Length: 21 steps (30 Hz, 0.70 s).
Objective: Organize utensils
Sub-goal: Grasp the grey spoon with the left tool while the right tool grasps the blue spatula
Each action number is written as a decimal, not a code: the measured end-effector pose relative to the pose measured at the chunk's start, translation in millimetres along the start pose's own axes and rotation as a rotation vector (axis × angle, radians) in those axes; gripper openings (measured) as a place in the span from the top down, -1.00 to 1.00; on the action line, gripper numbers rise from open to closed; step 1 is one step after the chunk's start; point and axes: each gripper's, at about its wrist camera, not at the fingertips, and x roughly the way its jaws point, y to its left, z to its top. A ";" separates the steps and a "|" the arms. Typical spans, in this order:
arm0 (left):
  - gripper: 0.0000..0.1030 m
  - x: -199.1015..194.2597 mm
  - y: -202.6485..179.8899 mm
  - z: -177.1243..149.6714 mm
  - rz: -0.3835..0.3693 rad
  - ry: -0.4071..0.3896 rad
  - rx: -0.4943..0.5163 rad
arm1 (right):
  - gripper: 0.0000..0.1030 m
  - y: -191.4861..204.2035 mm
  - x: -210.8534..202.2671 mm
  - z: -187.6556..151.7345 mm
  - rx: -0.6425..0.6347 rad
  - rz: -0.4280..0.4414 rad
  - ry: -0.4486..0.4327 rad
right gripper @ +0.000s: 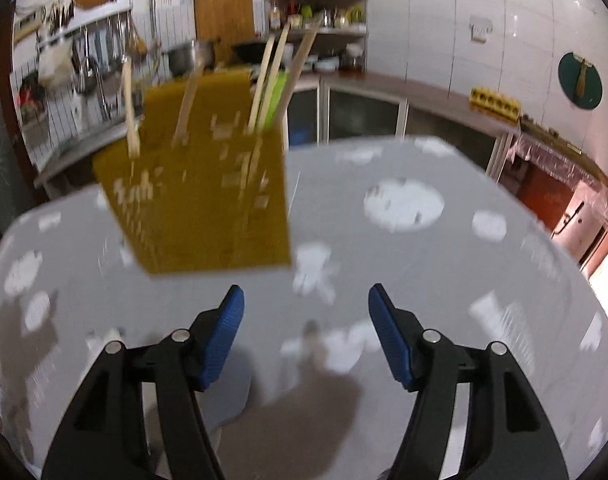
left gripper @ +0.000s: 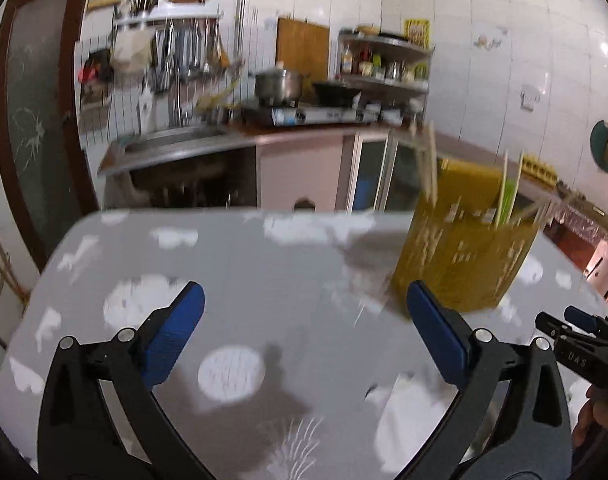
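A yellow perforated utensil holder [left gripper: 460, 248] stands on the grey table with white patches [left gripper: 240, 256]; it also shows in the right wrist view [right gripper: 208, 200]. Several wooden chopsticks [right gripper: 270, 76] and a green utensil [left gripper: 508, 200] stand upright in it. My left gripper [left gripper: 304, 308] is open and empty above the table, left of the holder. My right gripper [right gripper: 306, 304] is open and empty, below and right of the holder; it shows at the right edge of the left wrist view [left gripper: 576, 328]. Both views are blurred.
A kitchen counter with a sink [left gripper: 172, 140], a gas stove with a pot [left gripper: 280, 88] and a spice rack [left gripper: 384, 64] lies behind the table. A side counter [right gripper: 444, 100] with a yellow tray [right gripper: 494, 106] runs along the right wall.
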 end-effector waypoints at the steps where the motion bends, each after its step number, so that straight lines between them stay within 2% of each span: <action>1: -0.90 4.4 3.1 -7.3 0.001 0.022 -0.002 | -0.24 4.4 4.8 -8.4 -0.001 0.003 0.025; 4: -0.90 15.7 9.5 -23.8 0.006 0.072 0.002 | -0.24 19.1 13.1 -23.2 -0.012 0.003 0.070; 11: -0.90 30.6 12.5 -39.6 0.019 0.133 0.017 | -0.22 38.0 30.4 -27.2 0.009 -0.013 0.168; 14: -0.90 30.9 8.3 -41.4 0.016 0.139 0.015 | -0.01 43.8 38.0 -29.3 0.020 -0.016 0.203; 17: -0.90 30.5 3.9 -43.3 0.007 0.156 0.011 | 0.34 47.5 38.6 -27.7 0.015 -0.002 0.206; 21: -0.90 27.9 -9.1 -46.1 -0.004 0.178 0.010 | 0.40 41.0 37.9 -26.2 0.024 0.047 0.204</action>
